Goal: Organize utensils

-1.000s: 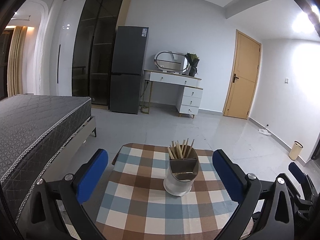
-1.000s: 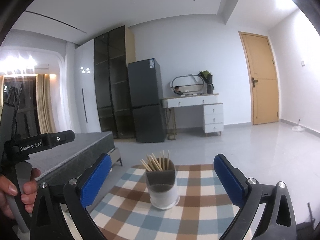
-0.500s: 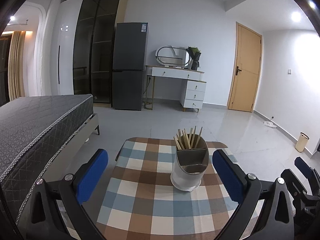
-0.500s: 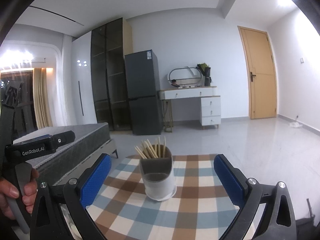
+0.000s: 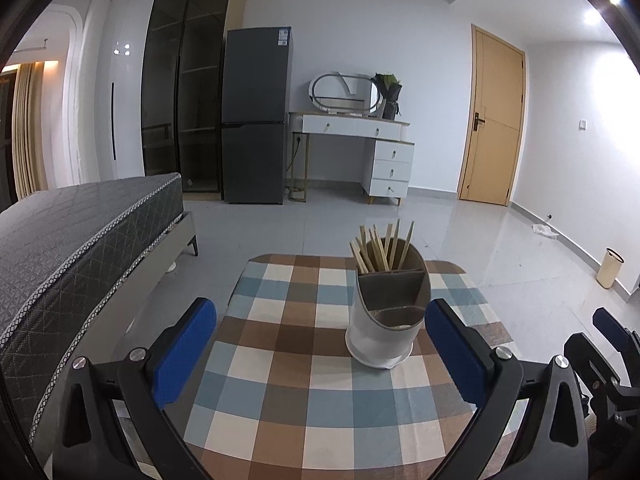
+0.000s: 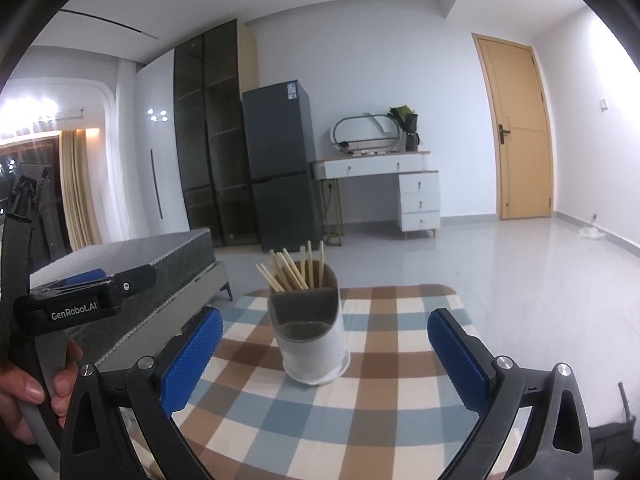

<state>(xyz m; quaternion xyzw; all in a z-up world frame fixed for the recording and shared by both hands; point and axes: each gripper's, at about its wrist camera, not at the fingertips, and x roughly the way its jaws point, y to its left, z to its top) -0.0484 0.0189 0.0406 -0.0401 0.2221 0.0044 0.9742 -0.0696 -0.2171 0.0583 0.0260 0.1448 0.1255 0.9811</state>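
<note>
A white and grey utensil holder (image 5: pixel 384 320) (image 6: pixel 312 336) stands upright on a small table with a checked cloth (image 5: pixel 304 380) (image 6: pixel 360 400). Several wooden chopsticks (image 5: pixel 380 248) (image 6: pixel 294 268) stick out of its rear compartment; the front compartments look empty. My left gripper (image 5: pixel 320 344) is open, holding nothing, with the holder just inside its right finger. My right gripper (image 6: pixel 324 356) is also open and empty, the holder standing between its blue pads a little ahead of them. A hand (image 6: pixel 28 392) holds the left gripper's body (image 6: pixel 80 300) at the left edge of the right wrist view.
A grey bed (image 5: pixel 72 248) (image 6: pixel 140 256) runs along the table's left side. Bare tiled floor (image 5: pixel 480 240) lies beyond the table. A fridge (image 5: pixel 256 120), a white dressing table (image 5: pixel 360 152) and a wooden door (image 5: pixel 492 120) line the far wall. A small bin (image 5: pixel 610 268) stands at the right.
Both cameras have tilted and shifted; in the left wrist view the holder has slid rightward towards the right finger. In the right wrist view it has moved left and closer. Both grippers stay open.
</note>
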